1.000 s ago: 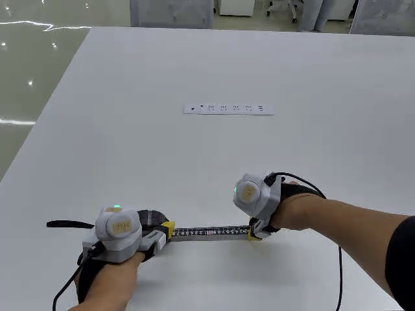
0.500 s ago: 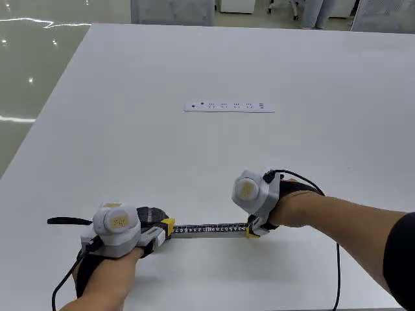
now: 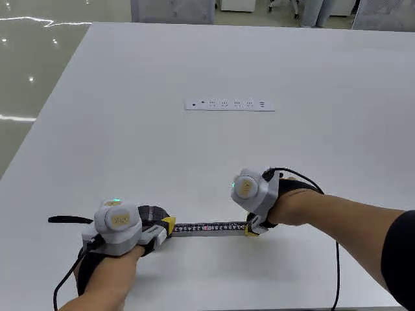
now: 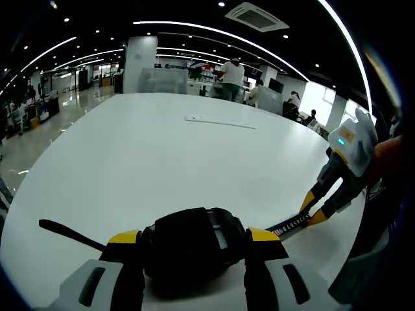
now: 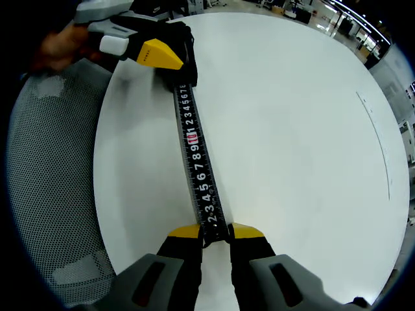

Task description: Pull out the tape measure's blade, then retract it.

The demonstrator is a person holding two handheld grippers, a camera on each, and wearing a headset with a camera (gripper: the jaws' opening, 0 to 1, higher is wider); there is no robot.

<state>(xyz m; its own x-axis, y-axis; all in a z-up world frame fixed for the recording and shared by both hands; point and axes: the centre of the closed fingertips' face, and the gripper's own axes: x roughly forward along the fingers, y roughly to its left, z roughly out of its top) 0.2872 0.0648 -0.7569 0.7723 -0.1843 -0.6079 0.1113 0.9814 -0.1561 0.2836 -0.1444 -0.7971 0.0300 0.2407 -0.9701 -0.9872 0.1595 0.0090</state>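
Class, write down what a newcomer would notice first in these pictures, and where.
The tape blade lies stretched near the front of the table. The left gripper clamps its black case; the right gripper pinches its tip. A white power strip lies farther back.

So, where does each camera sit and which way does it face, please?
Head view: on the headset, looking down at the table; arms, left gripper and right gripper show.
Left gripper view: on the left gripper, facing across the table over the case in its jaws.
Right gripper view: on the right gripper, facing along the blade in its jaws toward the case.
Shared: all show the blade.
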